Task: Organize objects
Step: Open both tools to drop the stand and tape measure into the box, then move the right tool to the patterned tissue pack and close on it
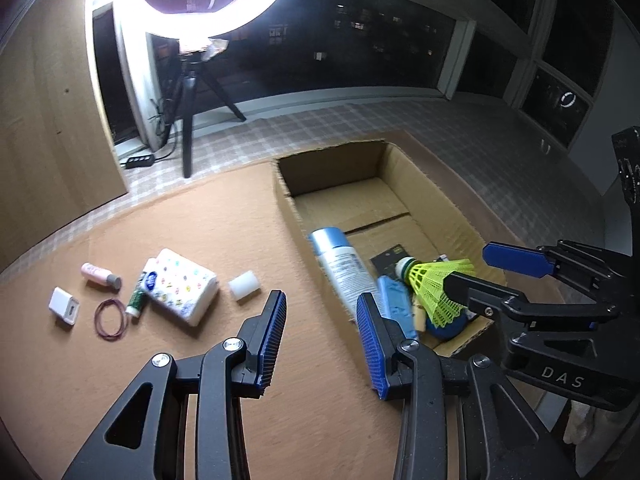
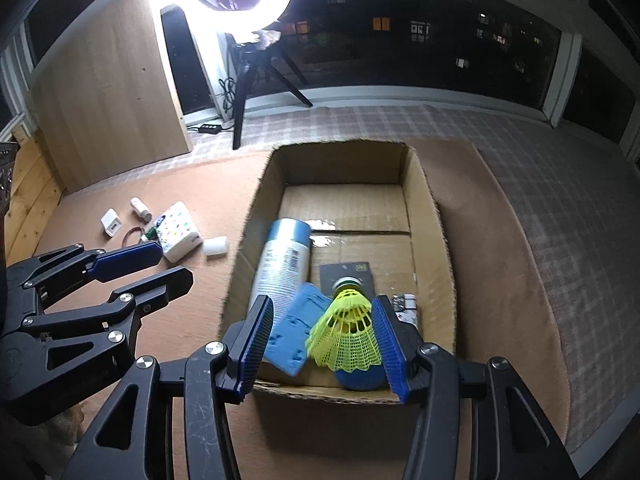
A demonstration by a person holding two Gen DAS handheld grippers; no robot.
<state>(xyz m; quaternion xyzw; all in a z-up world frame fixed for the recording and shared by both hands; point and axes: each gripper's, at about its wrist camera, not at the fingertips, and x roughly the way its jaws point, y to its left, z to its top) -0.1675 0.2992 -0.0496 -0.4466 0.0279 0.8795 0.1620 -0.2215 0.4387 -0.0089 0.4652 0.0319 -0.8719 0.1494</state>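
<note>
Risk: the neon-yellow plastic mesh shuttlecock [image 2: 349, 330] could snag the right hand-held gripper [image 2: 327, 344] and miss the open brown cardboard box [image 2: 244, 264]. Its jaws stood part-open; the skirt touched only one pad, above the box. Left hand-held gripper [image 1: 322, 338] part-open, empty, above the worktop [image 1: 192, 360].

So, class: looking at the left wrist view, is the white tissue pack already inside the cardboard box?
No, the tissue pack lies on the brown mat, left of the cardboard box.
</note>
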